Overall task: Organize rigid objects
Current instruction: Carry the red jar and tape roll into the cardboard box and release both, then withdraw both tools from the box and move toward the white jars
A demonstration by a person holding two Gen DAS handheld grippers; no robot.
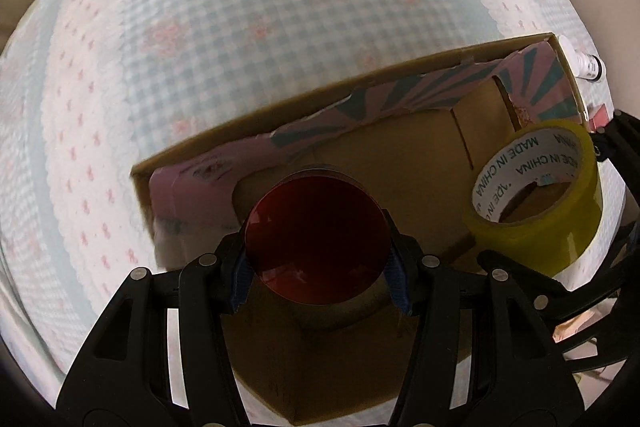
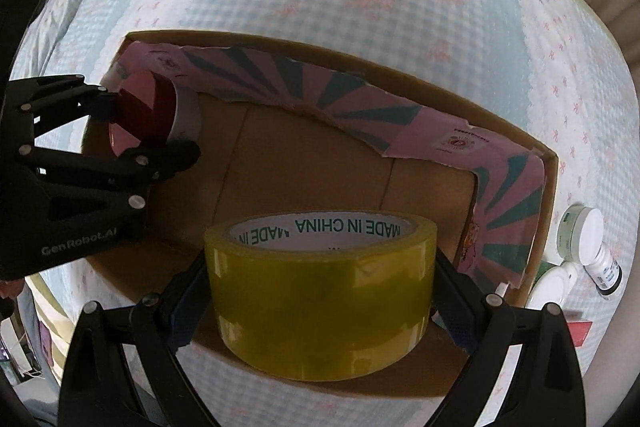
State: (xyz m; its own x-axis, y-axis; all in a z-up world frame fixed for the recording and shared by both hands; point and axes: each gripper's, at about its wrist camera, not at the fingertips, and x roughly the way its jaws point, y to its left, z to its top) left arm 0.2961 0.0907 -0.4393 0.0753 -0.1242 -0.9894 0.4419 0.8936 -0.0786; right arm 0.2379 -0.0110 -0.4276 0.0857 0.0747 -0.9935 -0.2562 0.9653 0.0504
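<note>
Left tongs (image 1: pixel 318 277) grip red jar (image 1: pixel 316 241); right tongs (image 2: pixel 320 301) grip tape roll (image 2: pixel 320 291) over box (image 2: pixel 548 195).

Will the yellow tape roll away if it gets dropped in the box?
Probably not if it lands flat: the tape roll is wide and squat. On its round edge it could roll, though the cardboard box walls would likely stop it. Its glossy surface looks slippery.

Glaring softly off the glossy yellow tape roll (image 2: pixel 320 291); bending heavily at dark fisheye edges; blurring the far checkered cloth (image 1: pixel 248 27).
</note>
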